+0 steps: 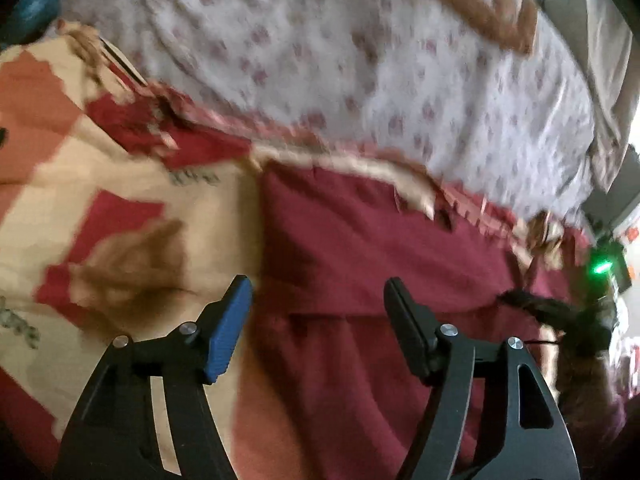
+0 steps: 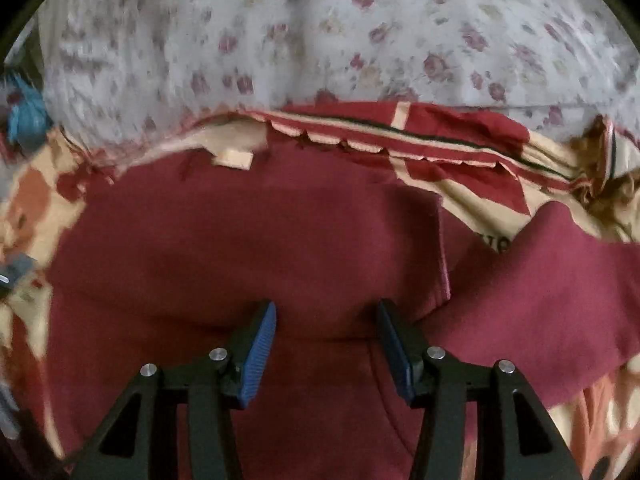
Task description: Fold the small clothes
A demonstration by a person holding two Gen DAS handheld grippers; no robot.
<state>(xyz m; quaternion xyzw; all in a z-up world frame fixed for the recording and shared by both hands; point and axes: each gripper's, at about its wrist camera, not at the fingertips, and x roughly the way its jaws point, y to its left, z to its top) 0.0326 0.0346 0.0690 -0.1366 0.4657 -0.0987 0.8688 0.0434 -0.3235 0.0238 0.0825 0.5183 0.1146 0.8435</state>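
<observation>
A dark red garment (image 1: 360,232) lies spread on a cream and red patterned blanket (image 1: 80,152). My left gripper (image 1: 318,292) is open and empty, held just above the garment's left part. In the right wrist view the same garment (image 2: 248,240) fills the middle, with one sleeve (image 2: 540,280) folded across at the right. My right gripper (image 2: 326,316) is open and empty, close over the garment's lower middle. Both views are blurred.
A white floral bedsheet (image 1: 360,48) (image 2: 320,32) lies beyond the blanket (image 2: 480,196). A person's dark hair (image 1: 560,312) and a green light (image 1: 600,267) show at the right edge of the left wrist view. A blue object (image 2: 24,116) sits at the left edge.
</observation>
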